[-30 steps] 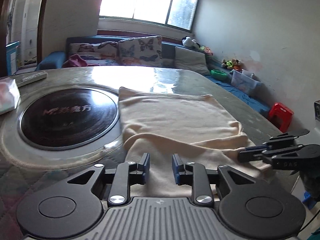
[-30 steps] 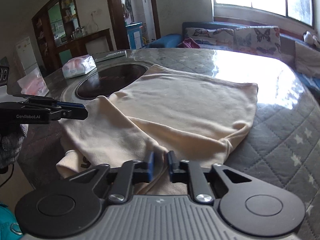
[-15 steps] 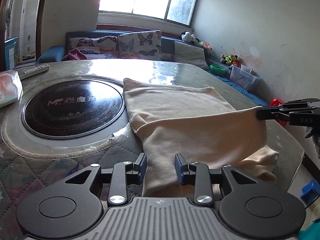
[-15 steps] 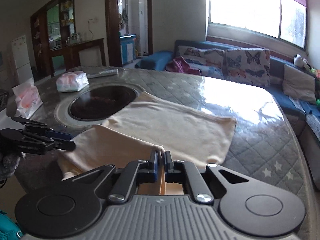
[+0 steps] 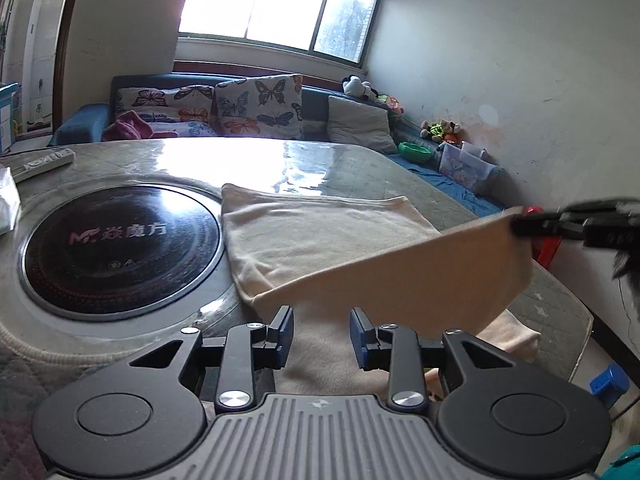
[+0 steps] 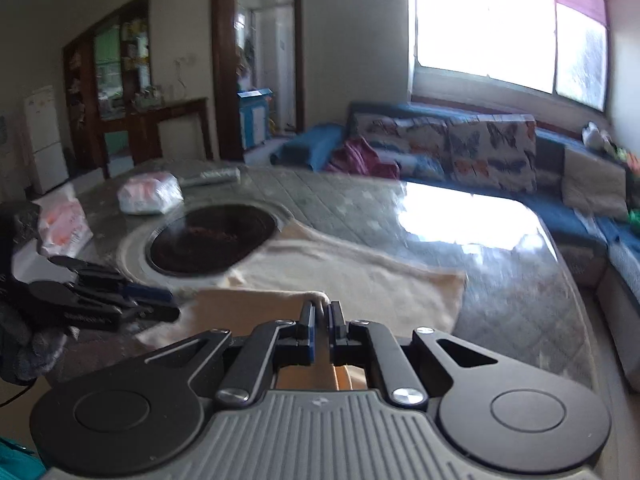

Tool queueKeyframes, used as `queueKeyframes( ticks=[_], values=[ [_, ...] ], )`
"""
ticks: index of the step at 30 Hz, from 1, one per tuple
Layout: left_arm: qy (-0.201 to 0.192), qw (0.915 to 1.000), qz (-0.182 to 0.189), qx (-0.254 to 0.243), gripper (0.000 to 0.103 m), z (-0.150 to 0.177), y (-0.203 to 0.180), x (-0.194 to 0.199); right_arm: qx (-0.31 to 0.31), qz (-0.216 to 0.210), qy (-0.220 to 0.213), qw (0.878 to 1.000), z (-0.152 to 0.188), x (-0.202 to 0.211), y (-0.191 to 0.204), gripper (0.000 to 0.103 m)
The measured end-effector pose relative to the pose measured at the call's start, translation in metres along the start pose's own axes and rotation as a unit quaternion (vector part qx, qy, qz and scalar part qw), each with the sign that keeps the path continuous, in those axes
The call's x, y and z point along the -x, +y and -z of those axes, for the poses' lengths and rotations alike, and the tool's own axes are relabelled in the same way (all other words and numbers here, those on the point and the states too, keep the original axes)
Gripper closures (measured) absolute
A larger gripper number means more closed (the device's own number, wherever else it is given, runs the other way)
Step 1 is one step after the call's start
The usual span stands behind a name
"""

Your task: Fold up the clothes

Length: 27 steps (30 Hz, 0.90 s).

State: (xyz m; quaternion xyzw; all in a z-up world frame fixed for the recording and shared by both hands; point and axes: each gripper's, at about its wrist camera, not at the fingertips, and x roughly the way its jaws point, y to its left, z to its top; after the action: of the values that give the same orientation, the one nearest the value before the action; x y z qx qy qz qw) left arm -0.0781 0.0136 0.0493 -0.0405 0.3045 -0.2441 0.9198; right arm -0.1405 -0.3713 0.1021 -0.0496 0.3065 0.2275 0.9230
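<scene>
While the round table [image 5: 360,168] takes up most of the room, its glossy quilted top catching the window glare, a cream garment [image 5: 320,232] lies spread across its near half, beside the dark round hotplate [image 5: 120,240] sunk into the middle. One edge of that garment is lifted off the table and hangs stretched in the air; the rest is flat or bunched at the near rim.

Behind the table a blue sofa [image 6: 560,200] runs along the window wall, with butterfly-print cushions [image 5: 256,106] propped on it. At its far end sits a clear plastic bin [image 5: 466,166]; what is in it I cannot make out. Just beside it is a green bowl [image 5: 416,151], contents hidden.

On the table's far side lie two plastic-wrapped tissue packs [image 6: 148,194] and a remote control [image 5: 44,162].

The right gripper [image 6: 320,314] has its jaws pinched tight on the raised edge of the garment. The left gripper [image 5: 322,334] hovers over the cloth near the table's edge, jaws parted, pads touching nothing.
</scene>
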Motion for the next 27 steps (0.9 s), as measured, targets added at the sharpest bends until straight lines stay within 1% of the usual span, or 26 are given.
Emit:
queueKeyframes(
  ticks=[3,5,7,9,11,13,15,19,21,23,25,27],
  values=[
    [0.008,0.9999,0.004,-0.006,0.069,-0.006,-0.001,-0.01,-0.029,0.011,0.036,0.999,0.016,-0.021,-0.014,0.098],
    [0.015,0.9999,0.007,-0.006,0.069,-0.009,0.001,-0.016,-0.047,0.008,0.054,0.997,0.025,-0.034,-0.023,0.097],
    [0.019,0.9997,0.008,-0.012,0.069,-0.011,0.002,-0.021,-0.061,0.008,0.06,0.996,0.033,-0.044,-0.03,0.096],
    [0.025,0.9995,0.004,-0.018,0.069,-0.012,0.002,-0.027,-0.059,0.023,0.064,0.996,0.039,-0.052,-0.033,0.093],
    [0.037,0.9991,-0.008,-0.02,0.069,-0.01,0.005,-0.033,-0.064,0.03,0.064,0.995,0.043,-0.055,-0.036,0.092],
    [0.046,0.9985,-0.019,-0.022,0.069,-0.008,0.009,-0.036,-0.063,0.037,0.052,0.996,0.043,-0.047,-0.038,0.092],
    [0.045,0.9986,-0.018,-0.02,0.069,-0.008,0.01,-0.033,-0.059,0.044,0.038,0.997,0.042,-0.038,-0.038,0.092],
    [0.035,0.999,-0.008,-0.026,0.069,-0.016,0.001,-0.033,-0.043,0.029,0.013,0.999,0.032,-0.031,-0.033,0.092],
    [0.033,0.9989,-0.004,-0.031,0.069,-0.019,-0.006,-0.037,-0.036,0.026,0.013,0.999,0.028,-0.04,-0.03,0.091],
    [0.035,0.9986,-0.005,-0.039,0.069,-0.02,-0.012,-0.042,-0.036,0.031,0.019,0.999,0.028,-0.049,-0.027,0.084],
    [0.036,0.9985,-0.006,-0.041,0.069,-0.019,-0.014,-0.042,-0.039,0.033,0.023,0.998,0.032,-0.051,-0.026,0.084],
    [0.036,0.9985,-0.003,-0.041,0.069,-0.017,-0.013,-0.04,-0.057,0.019,0.032,0.998,0.04,-0.044,-0.028,0.082]
  ],
)
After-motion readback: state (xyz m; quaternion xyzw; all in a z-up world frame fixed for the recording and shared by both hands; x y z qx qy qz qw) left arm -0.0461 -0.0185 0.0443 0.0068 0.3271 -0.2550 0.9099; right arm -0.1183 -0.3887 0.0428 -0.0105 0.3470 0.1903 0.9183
